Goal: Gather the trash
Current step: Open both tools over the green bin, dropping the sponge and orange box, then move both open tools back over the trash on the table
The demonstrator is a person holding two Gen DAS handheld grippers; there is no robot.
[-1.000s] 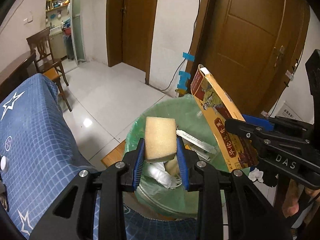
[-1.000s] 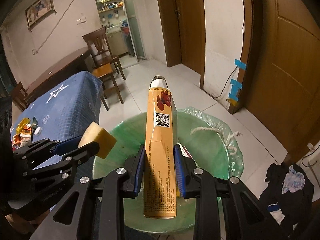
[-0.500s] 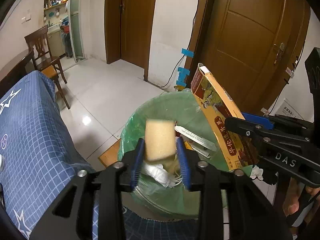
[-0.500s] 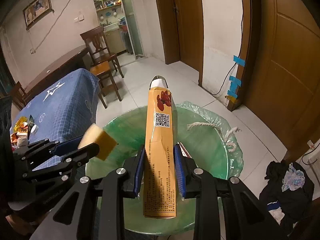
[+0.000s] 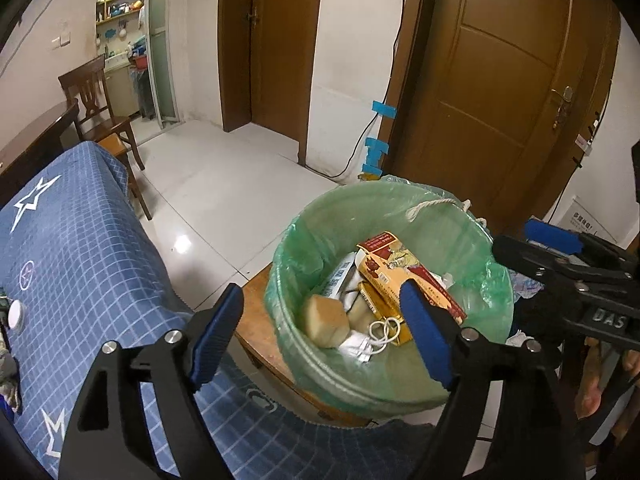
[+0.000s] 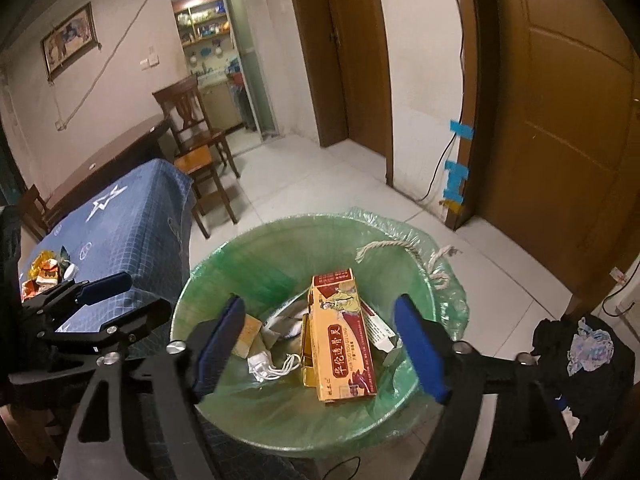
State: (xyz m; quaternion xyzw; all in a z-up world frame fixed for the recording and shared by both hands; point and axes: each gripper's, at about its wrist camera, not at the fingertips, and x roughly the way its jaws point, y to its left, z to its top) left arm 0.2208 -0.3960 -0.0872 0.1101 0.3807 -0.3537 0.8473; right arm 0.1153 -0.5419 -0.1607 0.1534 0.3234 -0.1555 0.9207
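A bin lined with a green bag (image 5: pixel 304 236) (image 6: pixel 248 256) stands on a low wooden stool. Inside lie a yellow sponge (image 5: pixel 325 320) (image 6: pixel 248 336), an orange carton (image 5: pixel 404 276) (image 6: pixel 342 332), a white cord (image 5: pixel 382 330) and paper scraps. My left gripper (image 5: pixel 320 332) is open and empty above the bin's near rim; it also shows at the left of the right wrist view (image 6: pixel 116 300). My right gripper (image 6: pixel 320 348) is open and empty over the bin; it also shows at the right of the left wrist view (image 5: pixel 560 256).
A table with a blue checked cloth (image 5: pixel 76 248) (image 6: pixel 132 220) stands left of the bin, with snack wrappers (image 6: pixel 44 272) on it. A wooden chair (image 6: pixel 192 136) and a dark table stand behind. Brown doors (image 5: pixel 508 80) and a wall cable are at the back right. Dark clothes (image 6: pixel 580 344) lie right.
Both grippers have opened. The sponge has dropped from the left gripper and the carton from the right; both now lie inside the bin.
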